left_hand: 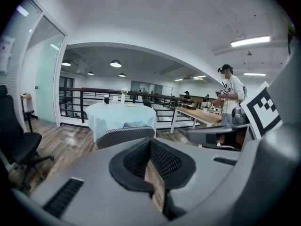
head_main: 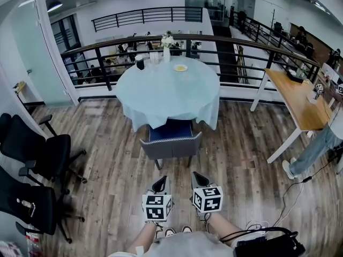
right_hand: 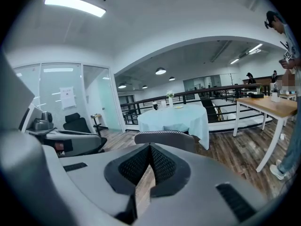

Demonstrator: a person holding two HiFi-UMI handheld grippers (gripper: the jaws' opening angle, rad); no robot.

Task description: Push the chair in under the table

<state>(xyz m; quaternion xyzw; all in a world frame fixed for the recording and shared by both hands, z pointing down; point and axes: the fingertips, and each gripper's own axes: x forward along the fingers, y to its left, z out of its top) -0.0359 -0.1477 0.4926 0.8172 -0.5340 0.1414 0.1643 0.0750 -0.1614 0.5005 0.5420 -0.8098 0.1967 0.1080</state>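
chair [head_main: 170, 146] front hidden under tablecloth [head_main: 166, 92], person [head_main: 315, 148] cropped

Black-and-white marker cubes [head_main: 157, 206], black mesh fingers [left_hand: 134, 161]

Black railing [head_main: 225, 38] edges the wood-plank floor [head_main: 112, 170].

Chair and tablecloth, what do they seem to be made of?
Chair: likely matte grey upholstery fabric, pale woven trim along the back's top edge, blue seat cushion. Tablecloth: soft pale-blue cloth, hanging in folds at its hem.
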